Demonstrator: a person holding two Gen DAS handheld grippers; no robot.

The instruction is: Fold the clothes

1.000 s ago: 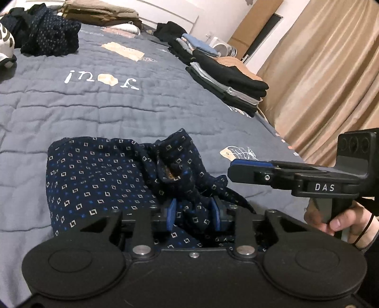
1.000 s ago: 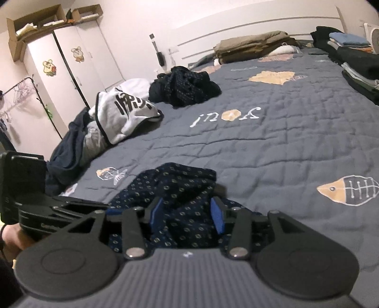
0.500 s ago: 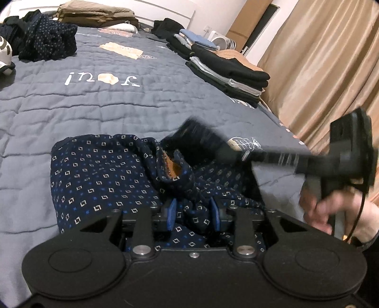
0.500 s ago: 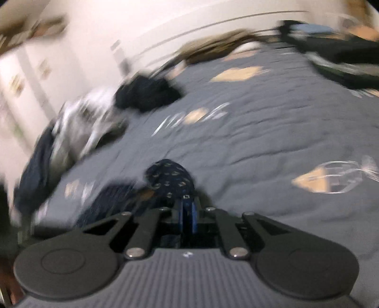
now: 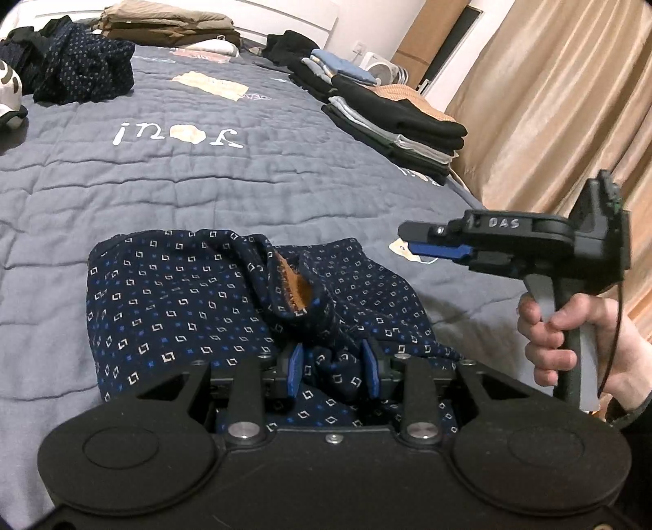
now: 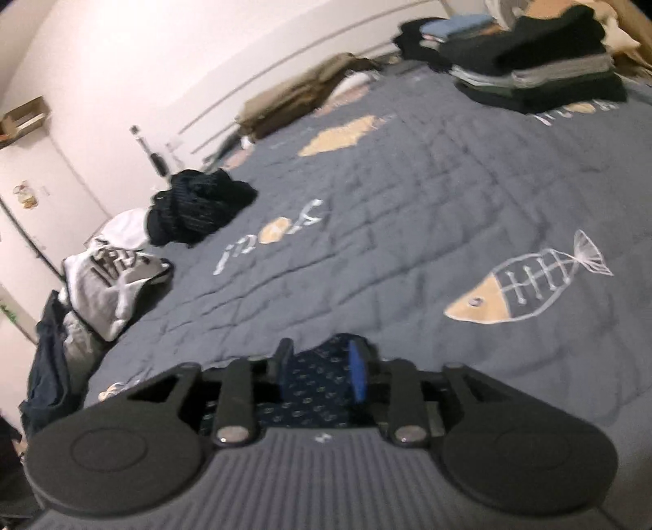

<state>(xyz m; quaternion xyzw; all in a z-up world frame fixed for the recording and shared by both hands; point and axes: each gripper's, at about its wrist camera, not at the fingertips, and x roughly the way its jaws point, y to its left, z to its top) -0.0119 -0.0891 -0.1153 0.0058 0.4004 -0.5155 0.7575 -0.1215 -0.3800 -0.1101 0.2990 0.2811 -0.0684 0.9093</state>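
A navy garment [image 5: 183, 301] with small square prints lies crumpled on the grey quilt [image 5: 203, 183], an orange-lined collar showing at its middle. My left gripper [image 5: 332, 363] is shut on a bunched fold at its near edge, the cloth pinched between the blue pads. My right gripper [image 5: 411, 240], held in a hand [image 5: 570, 342], hangs in the air just past the garment's right edge. Its jaws are opening and hold nothing. In the right wrist view the right gripper [image 6: 320, 358] shows the navy garment [image 6: 313, 383] lying below and behind its fingers.
A stack of folded dark clothes [image 5: 399, 126] runs along the bed's right side by a beige curtain [image 5: 550, 122]. A crumpled navy pile [image 5: 81, 73] and folded beige items [image 5: 171, 24] lie near the headboard. A white and grey garment [image 6: 110, 285] hangs off the left side.
The right gripper swept over the garment with jaws shut, then drew back to the right, rolled and parted its jaws. The left gripper kept its hold and stayed put.
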